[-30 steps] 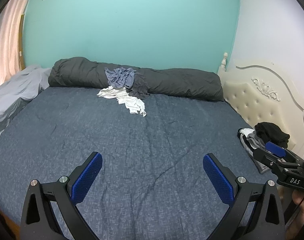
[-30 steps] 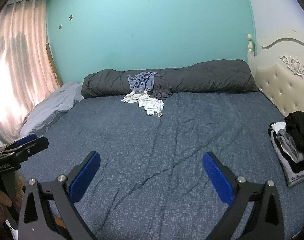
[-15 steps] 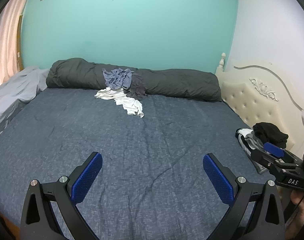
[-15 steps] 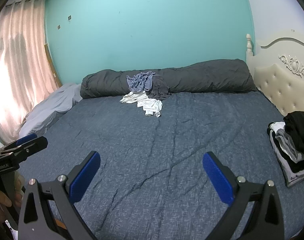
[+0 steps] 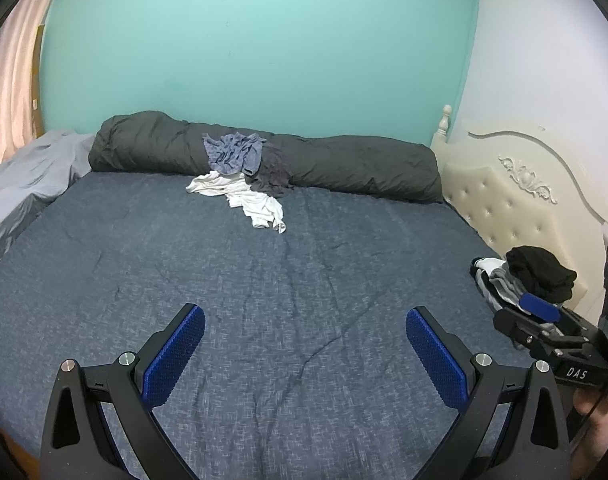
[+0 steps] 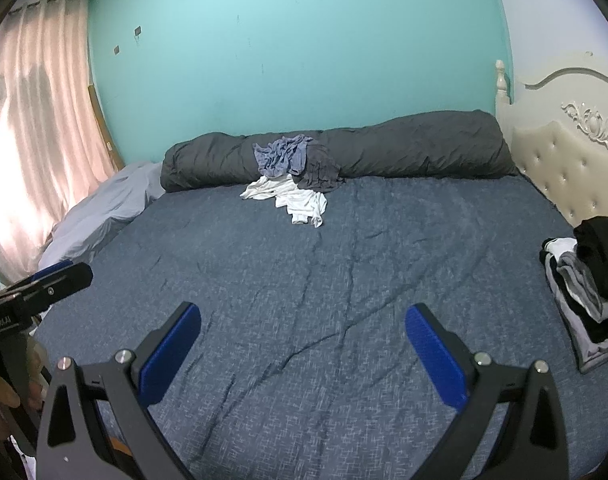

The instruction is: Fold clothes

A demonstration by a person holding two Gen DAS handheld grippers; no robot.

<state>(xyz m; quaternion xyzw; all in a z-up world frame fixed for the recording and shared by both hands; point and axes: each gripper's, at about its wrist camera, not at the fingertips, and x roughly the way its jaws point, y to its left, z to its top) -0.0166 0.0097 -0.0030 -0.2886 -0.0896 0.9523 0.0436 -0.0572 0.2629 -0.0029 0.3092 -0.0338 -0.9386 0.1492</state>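
Clothes, unfolded (image 5: pixel 240 176): loose heap at far edge of bed, approx. 12 o'clock from both grippers, well apart from them.
Heap makeup: crumpled blue-grey garment (image 5: pixel 234 154) on top, resting against rolled duvet; white garment (image 5: pixel 256 200) spilling toward near side; dark grey piece (image 5: pixel 274 178) at its 3 o'clock, touching.
Clothes, stacked (image 6: pixel 584 280): pile at 3 o'clock edge of bed, just beside headboard; black item on top, grey/white/black layers under.
L gripper (image 5: pixel 304 354): jaws wide apart, nothing between; blue pads face each other; held over near part of bedspread.
R gripper (image 6: pixel 302 350): jaws wide apart, empty; also over near part of bedspread.
Cross-view: in L wrist view, R gripper shows at 4 o'clock w/ a hand below it; in R wrist view, L gripper shows at 8 o'clock.
Bedspread (image 5: pixel 264 280): blue-grey, lightly creased.
Rolled duvet (image 5: pixel 364 168): dark grey, lies along far edge against teal wall (image 5: pixel 264 48).
Headboard (image 5: pixel 504 200): cream, tufted, at 3 o'clock.
Curtain (image 6: pixel 36 120): pink, at 9–10 o'clock; pale grey sheet (image 6: pixel 104 208) bunched below it.
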